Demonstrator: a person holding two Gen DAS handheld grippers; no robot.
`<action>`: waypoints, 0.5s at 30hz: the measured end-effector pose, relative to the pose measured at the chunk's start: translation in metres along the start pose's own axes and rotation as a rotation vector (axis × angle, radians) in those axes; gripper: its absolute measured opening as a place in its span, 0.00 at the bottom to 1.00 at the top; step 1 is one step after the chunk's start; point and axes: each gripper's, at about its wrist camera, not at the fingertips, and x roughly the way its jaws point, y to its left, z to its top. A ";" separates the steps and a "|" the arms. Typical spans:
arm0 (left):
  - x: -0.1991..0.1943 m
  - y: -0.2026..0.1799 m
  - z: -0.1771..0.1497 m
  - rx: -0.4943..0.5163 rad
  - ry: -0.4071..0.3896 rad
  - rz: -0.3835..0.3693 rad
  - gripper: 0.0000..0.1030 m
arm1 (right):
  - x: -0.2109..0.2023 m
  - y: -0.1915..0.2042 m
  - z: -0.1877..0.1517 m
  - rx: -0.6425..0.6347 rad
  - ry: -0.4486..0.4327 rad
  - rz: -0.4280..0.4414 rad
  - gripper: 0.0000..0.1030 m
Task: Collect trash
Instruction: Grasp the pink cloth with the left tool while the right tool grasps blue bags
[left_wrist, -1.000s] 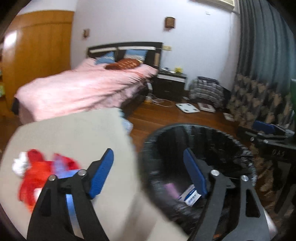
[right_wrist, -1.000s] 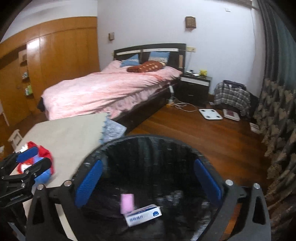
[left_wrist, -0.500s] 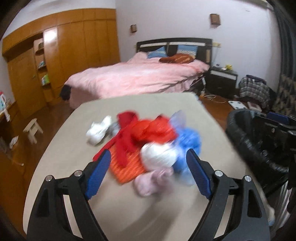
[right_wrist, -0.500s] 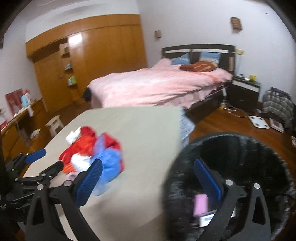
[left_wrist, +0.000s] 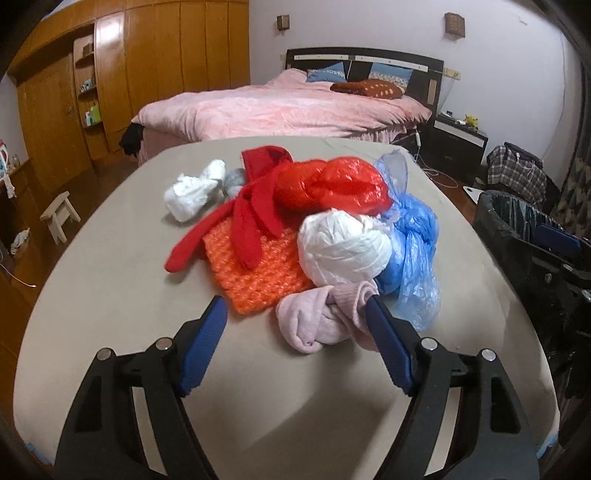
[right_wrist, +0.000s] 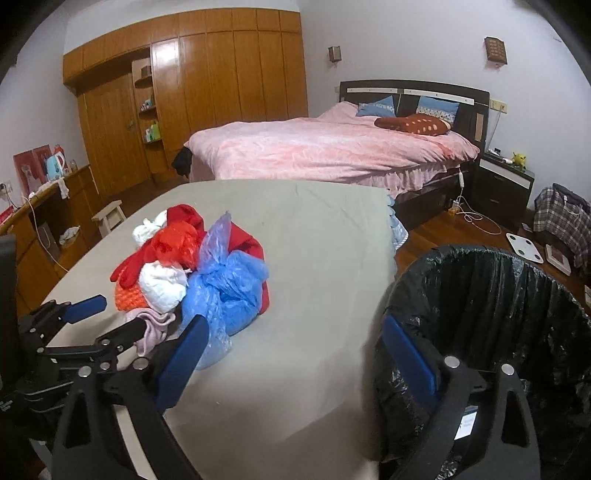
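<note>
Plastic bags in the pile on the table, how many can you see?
4: red bag at the back, blue bag on the right, white bag in front, another white bag far left. Others may be buried.

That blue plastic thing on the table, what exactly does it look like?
The blue plastic bag is thin, see-through and crinkled, bunched into a knotted wad with a loose flap sticking up. It lies on the beige table at the pile's edge nearest the bin, pressed against a white bag and a red bag, beside a pink sock. No gripper holds it.

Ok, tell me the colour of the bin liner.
Black. The bin liner shows best in the right wrist view, glossy and crinkled over the bin's rim.
</note>
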 end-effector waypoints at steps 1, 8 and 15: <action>0.005 -0.001 -0.001 0.000 0.014 -0.008 0.71 | 0.001 0.001 0.000 -0.003 0.002 0.000 0.90; 0.021 -0.010 -0.005 0.020 0.073 -0.065 0.50 | 0.008 0.006 -0.003 -0.038 0.023 -0.006 0.90; 0.008 -0.002 -0.002 -0.026 0.040 -0.092 0.40 | 0.010 0.005 0.000 -0.029 0.027 0.000 0.90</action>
